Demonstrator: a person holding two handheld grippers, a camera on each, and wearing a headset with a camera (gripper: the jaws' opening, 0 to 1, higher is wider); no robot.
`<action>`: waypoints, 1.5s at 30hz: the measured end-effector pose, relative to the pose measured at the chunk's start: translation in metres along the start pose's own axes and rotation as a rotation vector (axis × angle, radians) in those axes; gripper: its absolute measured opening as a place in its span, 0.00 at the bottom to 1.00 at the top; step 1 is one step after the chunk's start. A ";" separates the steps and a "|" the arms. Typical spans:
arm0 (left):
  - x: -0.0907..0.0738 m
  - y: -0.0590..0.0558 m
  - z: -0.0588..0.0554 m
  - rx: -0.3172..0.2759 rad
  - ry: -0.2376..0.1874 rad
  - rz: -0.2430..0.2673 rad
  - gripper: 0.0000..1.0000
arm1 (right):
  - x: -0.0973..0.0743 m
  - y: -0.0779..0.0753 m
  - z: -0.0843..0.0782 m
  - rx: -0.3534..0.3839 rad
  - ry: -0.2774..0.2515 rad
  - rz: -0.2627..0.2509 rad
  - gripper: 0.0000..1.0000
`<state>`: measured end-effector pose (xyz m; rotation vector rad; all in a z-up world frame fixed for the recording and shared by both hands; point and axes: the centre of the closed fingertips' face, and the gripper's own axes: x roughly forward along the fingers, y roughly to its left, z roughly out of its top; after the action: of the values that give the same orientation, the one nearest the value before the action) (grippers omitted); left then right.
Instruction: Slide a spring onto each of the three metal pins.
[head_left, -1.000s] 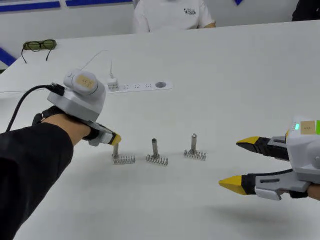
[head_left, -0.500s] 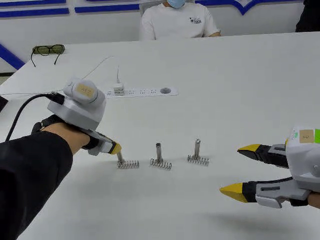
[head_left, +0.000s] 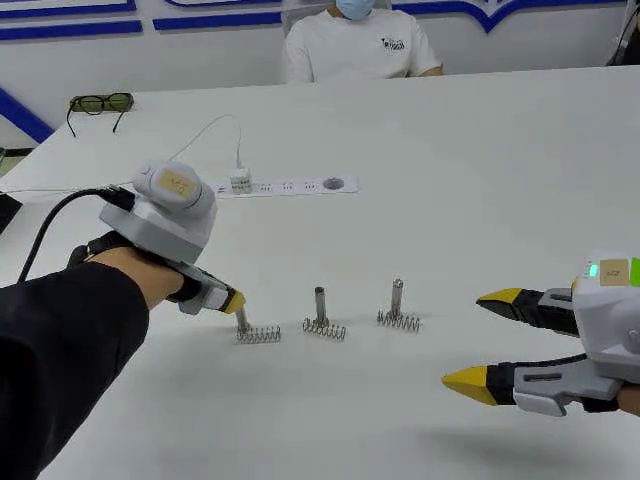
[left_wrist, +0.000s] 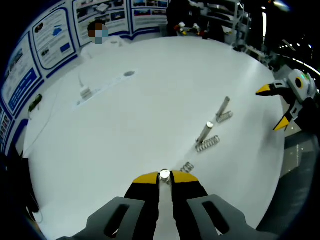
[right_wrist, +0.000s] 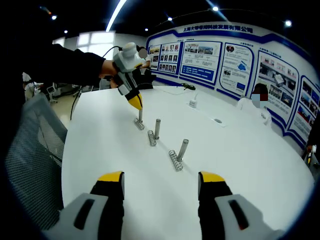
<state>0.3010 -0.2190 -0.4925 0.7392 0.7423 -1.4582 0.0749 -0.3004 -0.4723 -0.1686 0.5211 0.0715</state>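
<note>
**Pin pinched by its tip, all three springs lying loose**

The left gripper (head_left: 234, 301) is clamped shut on the very top of the left pin (head_left: 243, 320). Its own view shows the yellow tips closed around the pin's round head. I can't tell whether the pin's foot is clear of the table (head_left: 450, 150).

The left spring (head_left: 258, 335) lies flat on the table at that pin's foot. The middle spring (head_left: 325, 329) and right spring (head_left: 399, 320) lie the same way against the middle pin (head_left: 320, 304) and right pin (head_left: 396, 296). None is threaded on yet. The right gripper (head_left: 481, 338) hangs off to the side, well apart from the row, its jaws spread wide and holding nothing.

The weak spot, as I judge it, is that hold. Smooth metal pinched at one end can swivel or slip out. A falling pin could knock the middle pin over and scatter the springs.

The closed tips also cover the end a spring would naturally go over. The spring must either go on from the foot or wait for a change of grip, and a change of grip is when a drop is likeliest.

The springs look thin and free to roll. A hard or off-centre squeeze could shoot one sideways or crush its coils. The right gripper reaching in could also brush the standing pins.
</note>
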 end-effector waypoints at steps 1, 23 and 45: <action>0.000 0.000 0.000 -0.006 -0.003 0.000 0.08 | 0.000 0.000 0.000 -0.001 0.002 0.001 0.61; -0.001 -0.005 -0.002 -0.008 -0.012 -0.015 0.09 | 0.001 0.002 -0.001 -0.003 0.006 0.007 0.61; -0.015 -0.013 0.009 0.092 -0.091 -0.013 0.26 | 0.003 0.006 -0.003 -0.007 0.016 0.019 0.61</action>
<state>0.2883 -0.2173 -0.4754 0.7337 0.6145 -1.5361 0.0754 -0.2954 -0.4765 -0.1713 0.5388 0.0903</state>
